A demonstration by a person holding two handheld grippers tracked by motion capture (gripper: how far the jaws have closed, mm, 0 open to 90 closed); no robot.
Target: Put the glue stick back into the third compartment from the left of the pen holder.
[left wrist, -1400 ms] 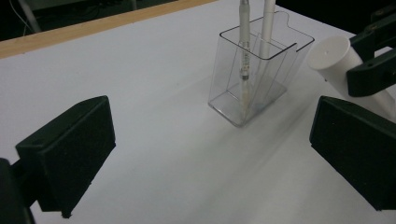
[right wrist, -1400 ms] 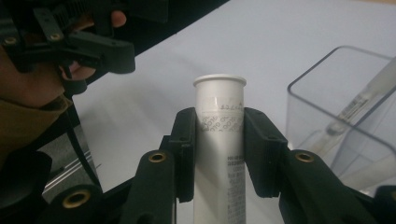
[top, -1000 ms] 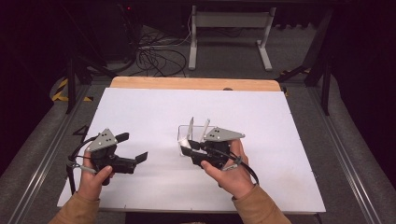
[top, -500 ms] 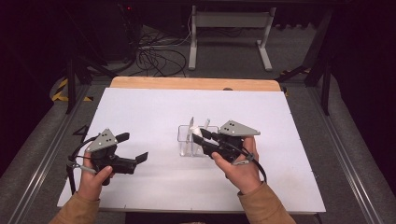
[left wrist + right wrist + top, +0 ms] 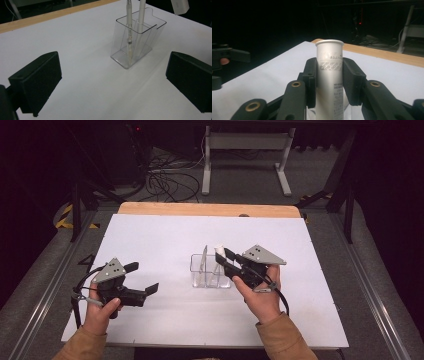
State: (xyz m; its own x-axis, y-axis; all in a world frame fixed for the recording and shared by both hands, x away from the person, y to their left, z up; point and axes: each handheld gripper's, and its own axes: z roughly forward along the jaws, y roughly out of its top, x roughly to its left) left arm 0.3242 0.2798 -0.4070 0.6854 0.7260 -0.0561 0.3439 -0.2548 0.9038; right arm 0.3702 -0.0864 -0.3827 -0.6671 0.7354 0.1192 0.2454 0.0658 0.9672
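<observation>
Left gripper [image 5: 141, 279]: held in the person's left hand [image 5: 100, 307] at the near left of the white counter [image 5: 165, 240]. Its fingers [image 5: 37, 82] are released, spread wide with nothing between them, and point toward the holder, from which they are well apart.

Clear plastic holder [image 5: 210, 271]: standing upright on the counter near its middle, between the two grippers. The left gripper view shows an inner partition dividing it into compartments. A slim pen [image 5: 129, 30] stands in it, leaning slightly, with a second white stick-like item [image 5: 141, 15] beside it; which compartment each occupies cannot be told for certain.

White tube [image 5: 331, 82]: upright, with a flared rim at the top and printed text along its body. In the high view its top [image 5: 219, 248] shows at the right end of the holder, at the tips of the right gripper. Whether its lower end is inside the holder or just over it cannot be told.

Right gripper [image 5: 224, 257]: held in the person's right hand [image 5: 260, 297], just right of the holder and pointing left toward it. Its fingers [image 5: 312, 77] are clenched on the white tube, one pad pressed on either side below the rim.
</observation>
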